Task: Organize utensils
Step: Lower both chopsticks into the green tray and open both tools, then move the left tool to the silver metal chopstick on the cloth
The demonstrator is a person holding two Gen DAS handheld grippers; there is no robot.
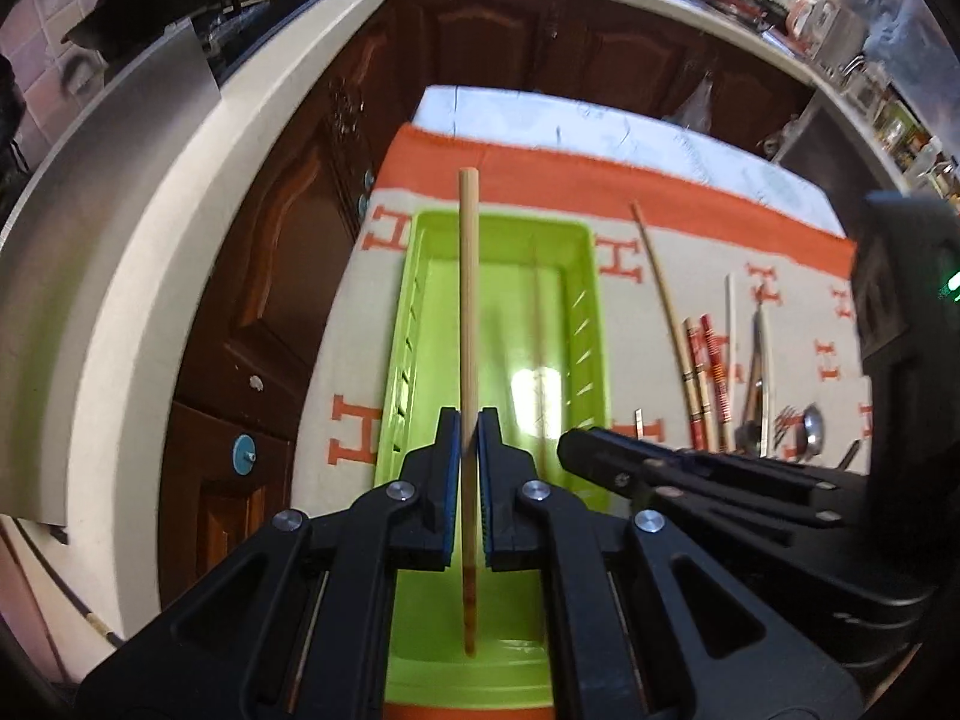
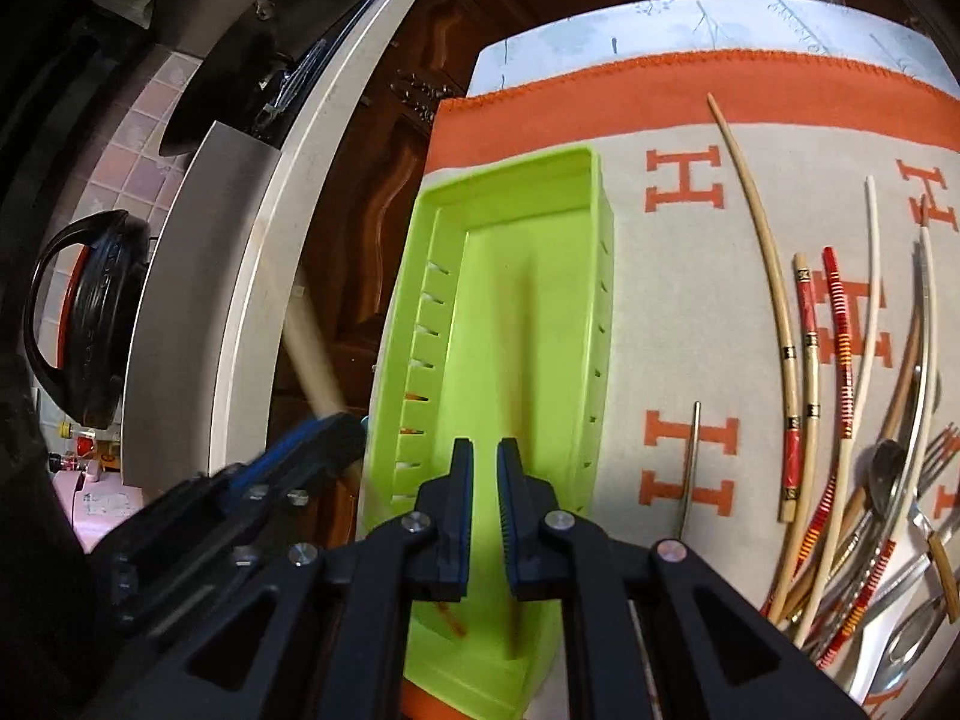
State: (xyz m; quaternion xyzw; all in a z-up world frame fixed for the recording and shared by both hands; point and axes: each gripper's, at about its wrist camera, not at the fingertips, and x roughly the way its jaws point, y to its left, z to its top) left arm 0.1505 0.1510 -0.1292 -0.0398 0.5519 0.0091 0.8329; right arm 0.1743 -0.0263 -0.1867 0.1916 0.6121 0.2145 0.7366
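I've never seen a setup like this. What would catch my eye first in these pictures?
Probably the bright green tray in the middle of the orange-and-grey cloth, with a single pale chopstick pinched in the left gripper right above it. Next, the jumble of chopsticks, spoons and forks lying on the cloth to the tray's right. The right gripper hangs over the tray, slightly open and holding nothing.

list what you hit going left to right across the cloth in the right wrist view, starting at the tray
green tray → lone metal utensil handle → long plain bamboo chopstick → cream chopstick with red and black bands → red striped chopstick → white chopstick → pile of spoons and forks
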